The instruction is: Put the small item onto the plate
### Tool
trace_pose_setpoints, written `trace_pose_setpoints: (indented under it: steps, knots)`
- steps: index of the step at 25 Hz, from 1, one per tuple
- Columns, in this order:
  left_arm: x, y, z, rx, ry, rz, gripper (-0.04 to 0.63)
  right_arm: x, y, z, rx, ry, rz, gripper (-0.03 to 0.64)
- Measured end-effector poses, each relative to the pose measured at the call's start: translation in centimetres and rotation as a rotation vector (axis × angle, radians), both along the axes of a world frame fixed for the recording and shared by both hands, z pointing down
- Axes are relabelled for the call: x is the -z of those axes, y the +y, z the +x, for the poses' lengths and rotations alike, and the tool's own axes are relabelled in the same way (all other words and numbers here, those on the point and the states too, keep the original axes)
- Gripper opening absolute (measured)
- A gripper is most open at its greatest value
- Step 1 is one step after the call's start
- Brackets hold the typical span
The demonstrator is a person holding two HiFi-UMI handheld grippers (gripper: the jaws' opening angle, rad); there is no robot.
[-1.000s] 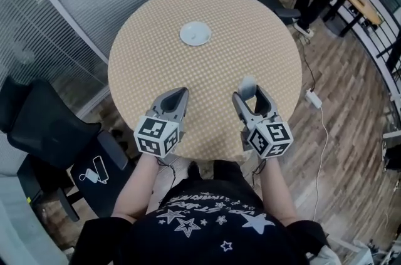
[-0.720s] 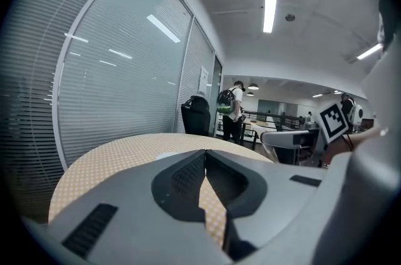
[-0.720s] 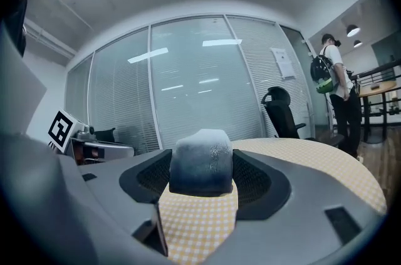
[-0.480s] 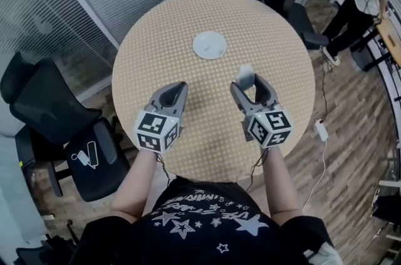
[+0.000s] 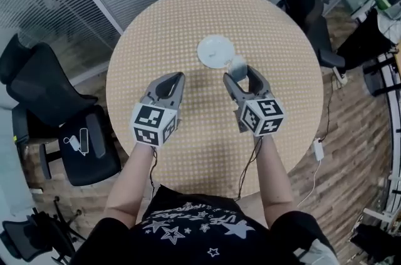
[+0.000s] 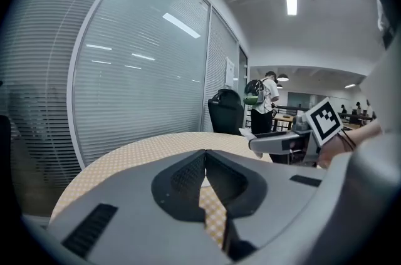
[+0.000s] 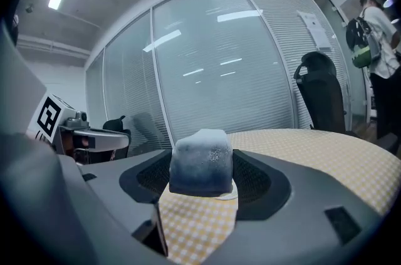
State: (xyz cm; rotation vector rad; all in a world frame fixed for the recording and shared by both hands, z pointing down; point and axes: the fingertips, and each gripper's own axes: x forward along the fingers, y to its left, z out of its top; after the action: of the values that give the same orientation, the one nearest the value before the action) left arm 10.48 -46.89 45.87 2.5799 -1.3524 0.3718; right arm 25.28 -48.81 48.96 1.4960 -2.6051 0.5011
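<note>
Greyish block (image 7: pixel 200 160), maybe sponge, clamped just beside white plate (image 5: pixel 212 51).

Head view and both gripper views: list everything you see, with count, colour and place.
table: one, tan checked, round, centre.
plate: one, white, far middle of table.
small item: one, grey-blue, between right gripper's jaws, near the plate.
chairs: three, black, two left of table, one far right.
person: one, white top, standing beyond table.
left gripper: one, grey, shut, empty.
right gripper: one, grey, shut on small item.
</note>
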Motion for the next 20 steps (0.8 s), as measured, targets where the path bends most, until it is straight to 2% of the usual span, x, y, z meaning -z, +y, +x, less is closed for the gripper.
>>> trace_pose_setpoints:
  steps: [2, 4, 6, 9, 15, 20]
  knots:
    - [-0.6, -1.2, -0.3, 0.029, -0.059, 0.023, 0.009, -1.2, -1.8, 0.1, 0.000, 0.021, -0.016, 0.296]
    - [-1.2, -2.2, -0.5, 0.047, -0.156, 0.065, 0.009, -2.3, -3.4, 0.0, 0.011, 0.069, -0.024, 0.296]
    - [-1.7, -3.1, -0.5, 0.042, -0.200, 0.093, 0.009, -3.4, -4.7, -0.4, 0.030, 0.091, -0.035, 0.296]
    - [-3.0, -4.4, -0.5, 0.028, -0.180, 0.086, 0.008, -5.5, -6.3, -1.1, 0.050, 0.113, -0.070, 0.296]
    - [-6.8, -7.1, -1.1, 0.045, -0.208, 0.030, 0.009, -9.7, -9.8, -2.1, 0.071, 0.179, -0.139, 0.296]
    - [-9.1, -8.0, -1.0, 0.049, -0.198, -0.016, 0.009, -12.5, -11.9, -2.5, 0.092, 0.276, -0.189, 0.296]
